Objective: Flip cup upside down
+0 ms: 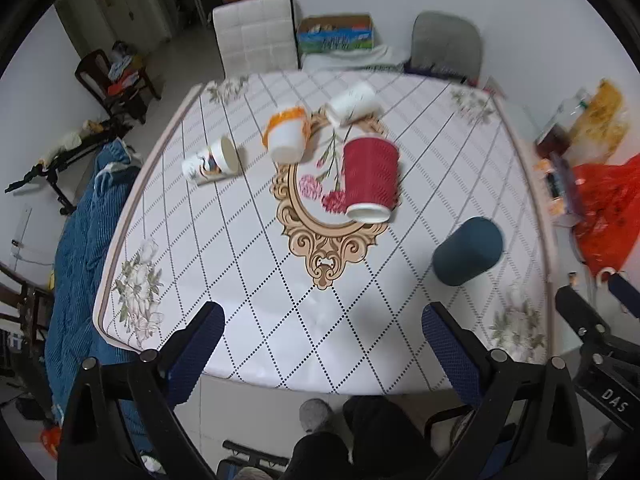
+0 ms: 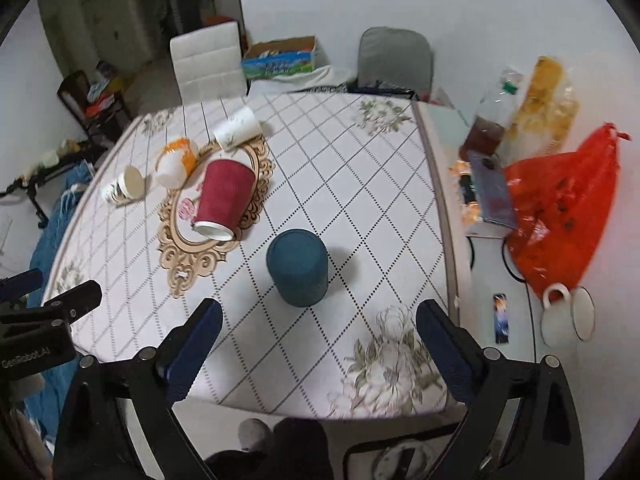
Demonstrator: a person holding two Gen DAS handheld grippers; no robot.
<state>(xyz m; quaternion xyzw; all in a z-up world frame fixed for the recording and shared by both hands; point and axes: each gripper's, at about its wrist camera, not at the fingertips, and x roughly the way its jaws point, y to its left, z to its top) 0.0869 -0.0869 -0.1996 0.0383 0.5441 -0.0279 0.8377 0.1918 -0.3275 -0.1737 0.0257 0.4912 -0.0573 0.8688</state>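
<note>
A dark blue cup [image 2: 298,266] stands upside down on the table, also in the left wrist view [image 1: 468,251]. A red ribbed cup [image 1: 370,178] [image 2: 225,199] lies tipped on its side at the table's middle. An orange and white cup [image 1: 286,134] [image 2: 175,162], a white cup [image 1: 352,104] [image 2: 237,126] and a patterned paper cup [image 1: 211,160] [image 2: 123,187] lie on their sides farther back. My left gripper [image 1: 322,326] is open and empty above the near table edge. My right gripper [image 2: 318,322] is open and empty, just short of the blue cup.
The table [image 1: 256,280] has a checked floral cloth. A side surface at the right holds a red plastic bag [image 2: 560,216], a bottle [image 2: 490,124], a phone [image 2: 492,192] and a white mug [image 2: 570,314]. Chairs [image 1: 256,36] stand behind the table. A blue blanket [image 1: 84,248] lies left.
</note>
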